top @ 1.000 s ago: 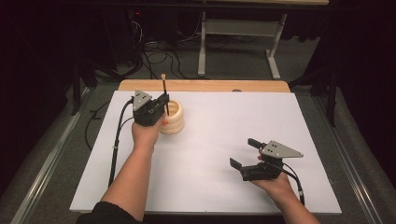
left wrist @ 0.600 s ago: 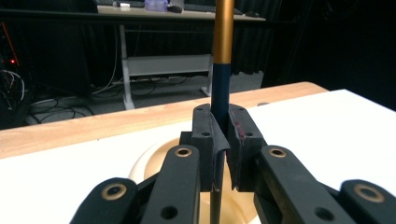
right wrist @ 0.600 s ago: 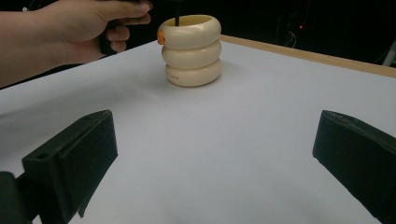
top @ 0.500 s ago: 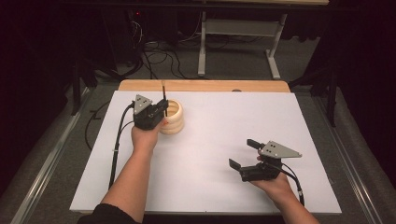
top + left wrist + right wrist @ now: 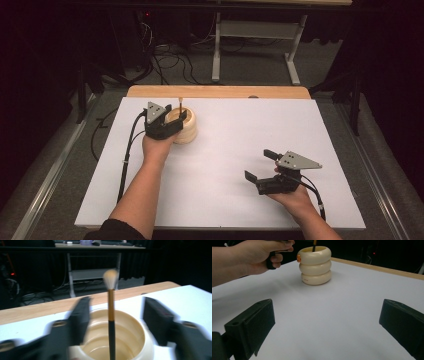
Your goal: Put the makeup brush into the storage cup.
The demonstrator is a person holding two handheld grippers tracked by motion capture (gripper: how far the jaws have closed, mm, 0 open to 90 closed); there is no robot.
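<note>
From the high view, the left gripper sits right over the top of a cream ribbed holder near the back left of the white table, and a thin brush pokes up out of the holder between the jaws. The right gripper is way off at the front right, resting low over the table with its jaws spread wide and nothing between them. In the left gripper view you're looking straight down the two black jaws with the holder just below them, and the brush stands upright in the middle of the opening: pale fluffy tip up top, then a golden band, then a dark handle going down into the holder. The jaws stand apart on either side of the brush with clear gaps, so it's released, not pinched. In the right gripper view both jaws are wide apart at the bottom corners with bare white table between them; farther off the three-ring holder stands upright, with the person's left hand beside it and the brush handle just peeking out of the rim.
</note>
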